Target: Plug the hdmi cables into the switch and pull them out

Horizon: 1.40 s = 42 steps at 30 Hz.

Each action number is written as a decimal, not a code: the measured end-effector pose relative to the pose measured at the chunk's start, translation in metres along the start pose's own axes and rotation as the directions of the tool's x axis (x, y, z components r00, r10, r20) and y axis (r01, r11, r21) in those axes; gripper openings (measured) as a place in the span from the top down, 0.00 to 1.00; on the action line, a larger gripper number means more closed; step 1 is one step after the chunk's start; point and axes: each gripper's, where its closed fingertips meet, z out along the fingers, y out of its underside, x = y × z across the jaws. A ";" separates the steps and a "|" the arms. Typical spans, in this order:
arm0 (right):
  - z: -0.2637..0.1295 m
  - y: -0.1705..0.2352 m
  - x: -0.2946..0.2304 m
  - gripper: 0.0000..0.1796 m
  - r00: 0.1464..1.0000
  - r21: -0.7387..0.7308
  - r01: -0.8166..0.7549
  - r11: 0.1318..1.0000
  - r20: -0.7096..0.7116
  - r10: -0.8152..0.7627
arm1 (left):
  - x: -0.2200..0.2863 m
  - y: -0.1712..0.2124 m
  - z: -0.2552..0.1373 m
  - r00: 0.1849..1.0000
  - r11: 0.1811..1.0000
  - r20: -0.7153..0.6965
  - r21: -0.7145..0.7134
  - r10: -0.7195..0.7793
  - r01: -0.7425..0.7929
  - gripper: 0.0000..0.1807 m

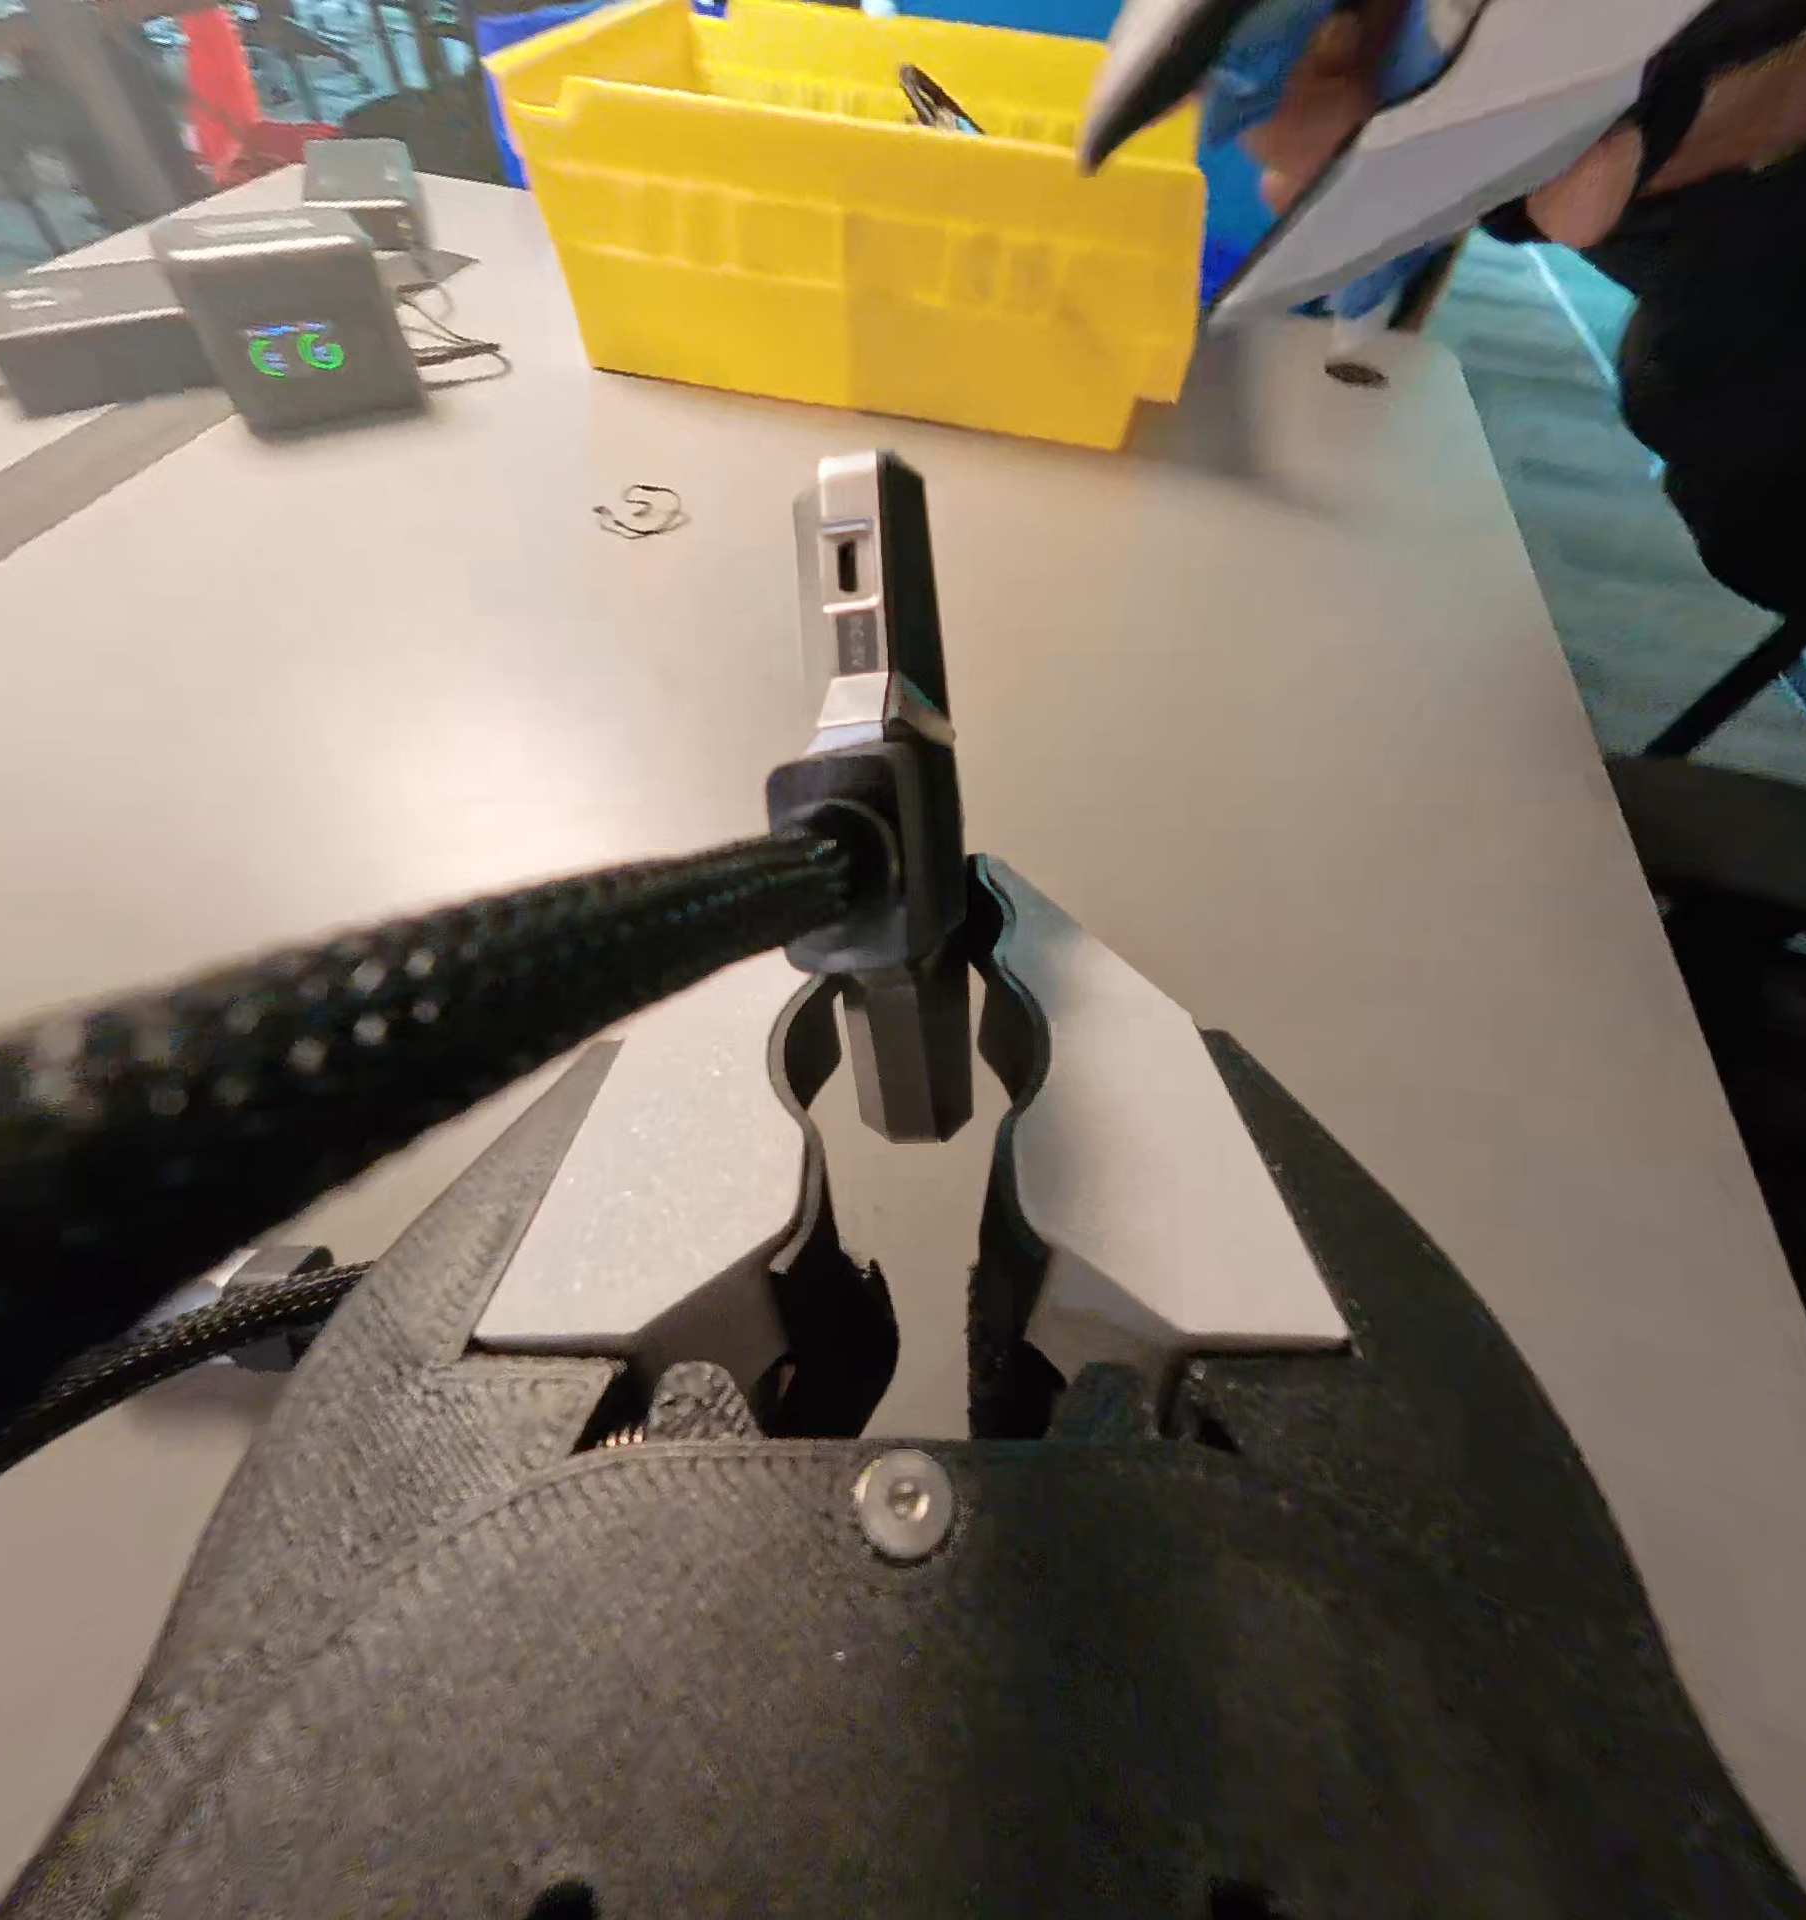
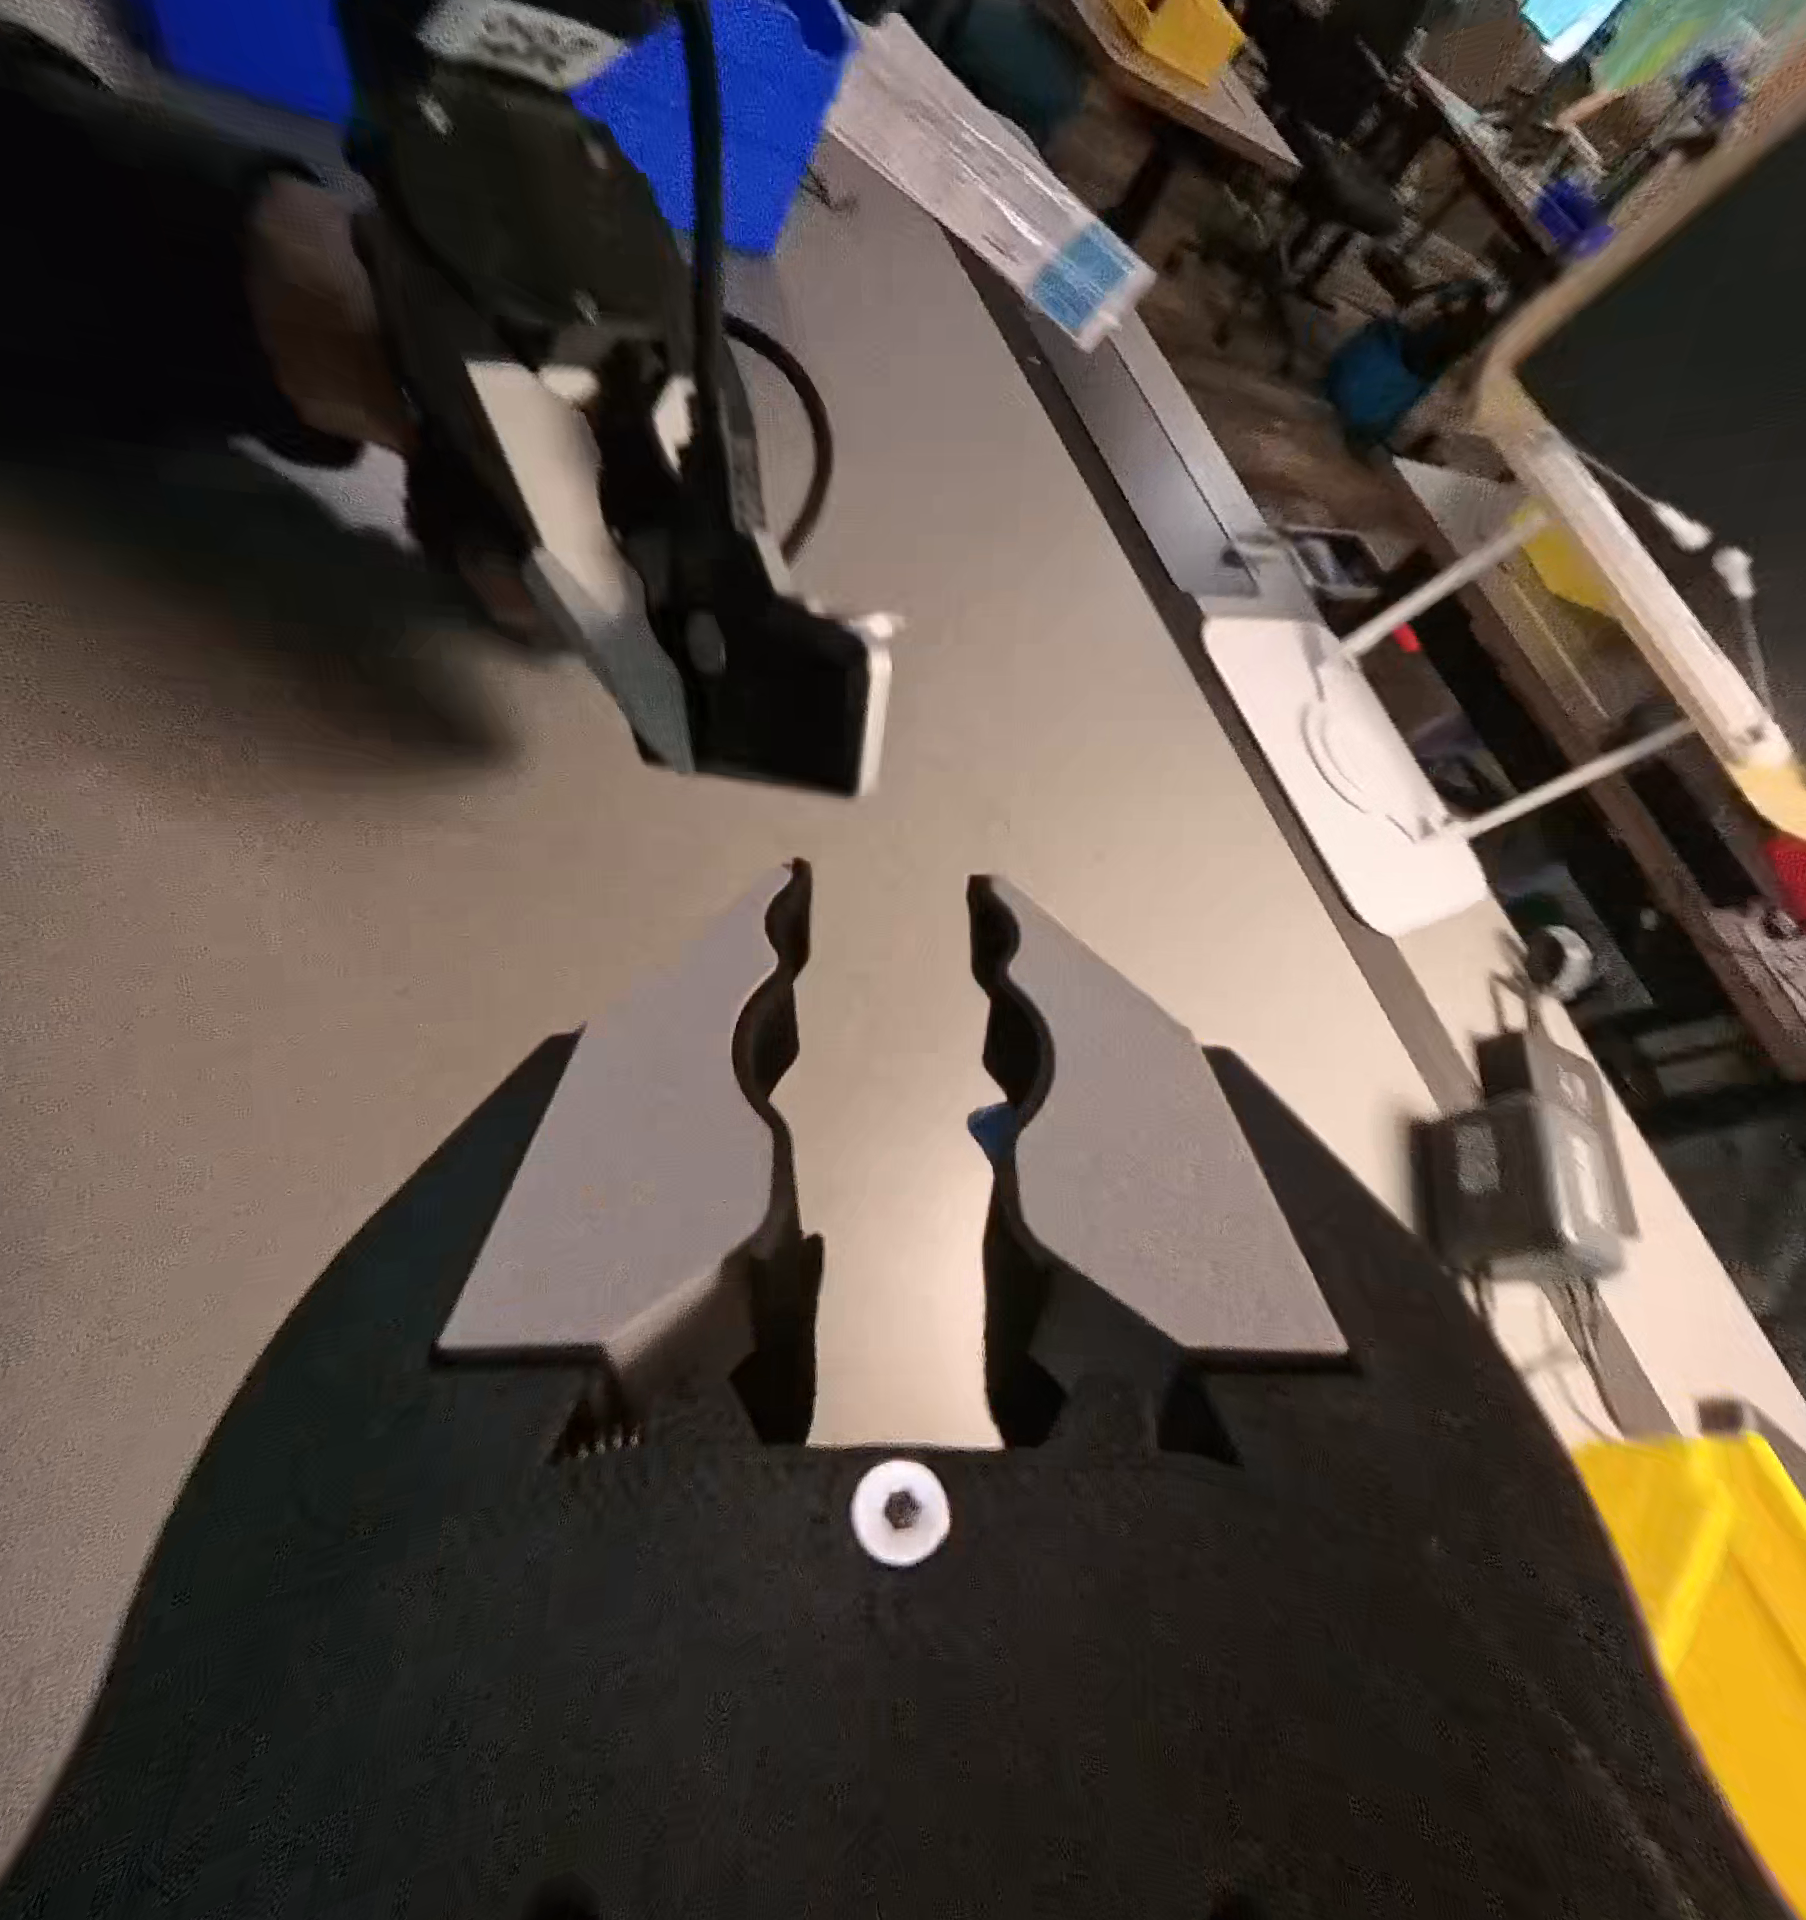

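One cable [image 1: 379, 997] plugged, left claw [image 1: 904, 935] gripping switch [image 1: 878, 644]

Bare table [image 1: 359, 727] lies open left of the switch [image 1: 878, 644]; yellow bin [image 1: 878, 260] blocks beyond.

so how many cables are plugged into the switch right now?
1. A thick braided cable is plugged into the switch, which the left gripper holds upright. Another port above it is empty; the far side is hidden.

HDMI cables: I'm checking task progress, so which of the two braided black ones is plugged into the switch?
The thick braided cable coming from the left, its plug seated in the switch held by the left gripper. The thinner one lies loose on the table.
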 end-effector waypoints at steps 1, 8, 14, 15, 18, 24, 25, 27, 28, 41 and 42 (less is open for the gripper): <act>0.017 -0.011 -0.008 0.82 0.999 0.012 0.012 1.000 0.036 -0.013 | 0.005 0.004 0.001 0.999 0.999 -0.023 -0.023 0.027 -0.028 0.88; 0.093 -0.034 -0.066 0.81 0.960 -0.048 0.098 0.994 0.268 -0.082 | 0.033 0.024 0.008 0.979 0.979 -0.153 -0.132 0.131 -0.152 0.86; 0.099 -0.032 -0.055 0.89 0.973 -0.050 0.044 0.998 0.228 -0.032 | 0.026 0.021 0.008 0.987 0.982 -0.098 -0.125 0.130 -0.141 0.85; 0.096 -0.033 -0.047 0.89 0.977 -0.039 0.017 0.999 0.214 -0.009 | 0.022 0.016 0.007 0.987 0.983 -0.064 -0.102 0.147 -0.153 0.84; 0.080 -0.035 -0.020 0.90 0.989 0.001 -0.031 1.000 0.145 0.031 | 0.016 -0.006 0.000 0.978 0.979 0.032 -0.006 0.206 -0.206 0.75; 0.028 -0.034 0.038 0.90 0.999 0.050 -0.049 0.998 -0.009 0.049 | 0.030 -0.084 -0.054 0.925 0.822 0.226 0.428 0.304 -0.375 0.78; 0.016 -0.034 0.049 0.90 0.998 0.061 -0.049 0.997 -0.040 0.051 | 0.035 -0.093 -0.065 0.924 0.781 0.235 0.494 0.303 -0.382 0.79; -0.011 -0.033 0.074 0.91 0.993 0.080 -0.034 0.996 -0.111 0.043 | 0.039 -0.102 -0.080 0.940 0.748 0.202 0.568 0.276 -0.342 0.80; -0.027 -0.033 0.088 0.90 0.988 0.089 -0.026 0.996 -0.148 0.039 | 0.038 -0.102 -0.082 0.950 0.750 0.181 0.584 0.253 -0.311 0.80; -0.263 -0.054 0.276 0.90 0.787 0.315 -0.007 0.949 -0.583 0.199 | 0.009 -0.066 -0.042 0.968 0.889 0.171 0.392 0.182 -0.236 0.84; -0.274 -0.048 0.288 0.90 0.766 0.316 -0.016 0.949 -0.606 0.215 | 0.008 -0.065 -0.041 0.968 0.892 0.173 0.386 0.179 -0.234 0.84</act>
